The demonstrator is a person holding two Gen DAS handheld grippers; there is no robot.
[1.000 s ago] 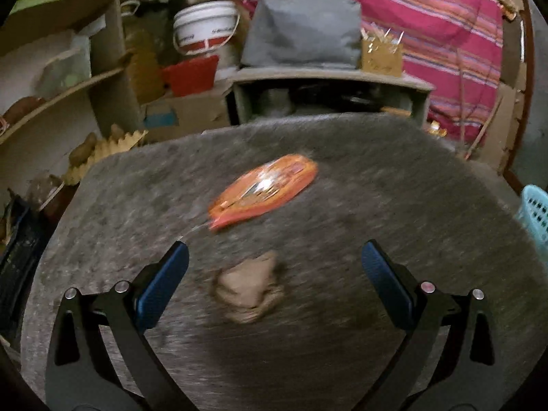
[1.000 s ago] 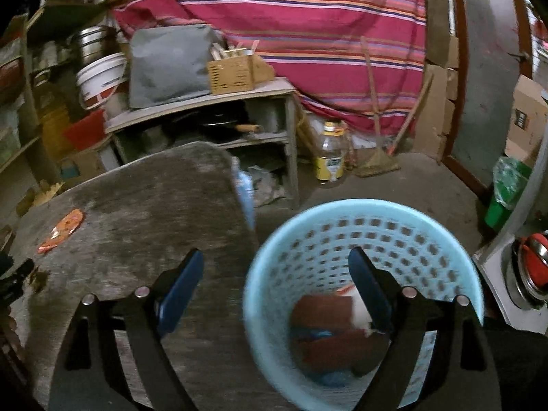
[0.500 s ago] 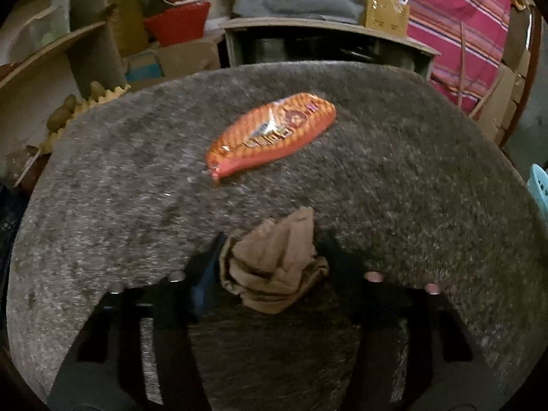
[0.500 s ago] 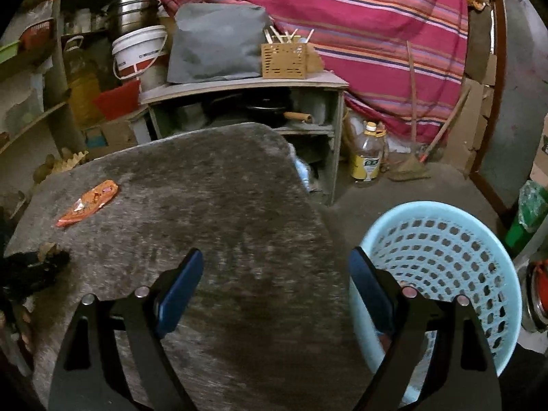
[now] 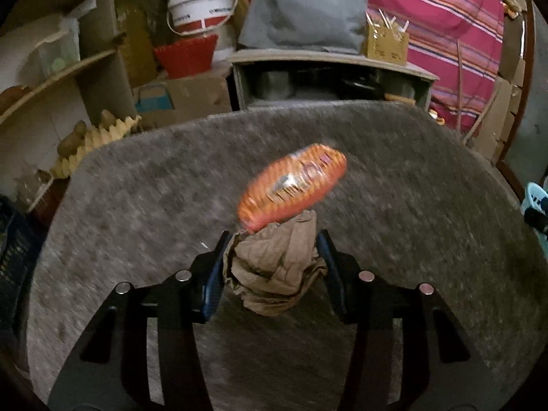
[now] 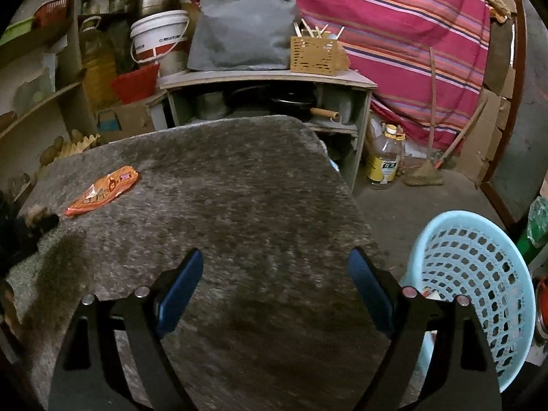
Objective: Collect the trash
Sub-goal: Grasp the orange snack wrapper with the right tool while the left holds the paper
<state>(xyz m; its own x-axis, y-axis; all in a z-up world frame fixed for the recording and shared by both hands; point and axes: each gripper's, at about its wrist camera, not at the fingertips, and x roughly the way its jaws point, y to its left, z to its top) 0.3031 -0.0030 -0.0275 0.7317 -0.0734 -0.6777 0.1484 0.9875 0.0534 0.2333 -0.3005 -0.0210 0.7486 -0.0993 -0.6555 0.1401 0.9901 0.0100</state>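
Observation:
My left gripper (image 5: 272,239) is shut on a crumpled brown paper wad (image 5: 274,270) and holds it above the grey table (image 5: 137,188). An orange snack wrapper (image 5: 293,188) lies on the table just beyond the wad; it also shows in the right wrist view (image 6: 102,190) at the table's left. My right gripper (image 6: 275,267) is open and empty over the table's right part. A light blue perforated basket (image 6: 472,274) stands on the floor to the right of the table. The left gripper with the wad (image 6: 37,214) shows at the left edge of the right wrist view.
Behind the table stands a low shelf unit (image 6: 267,82) with a grey bag and a wooden utensil box. Shelves with a white bucket (image 5: 202,7) and a red tub are at the left. An oil bottle (image 6: 385,157) and a broom are on the floor at the right.
My left gripper closed on the brown paper wad and lifted it off the table. My right gripper swung left from above the basket to over the table.

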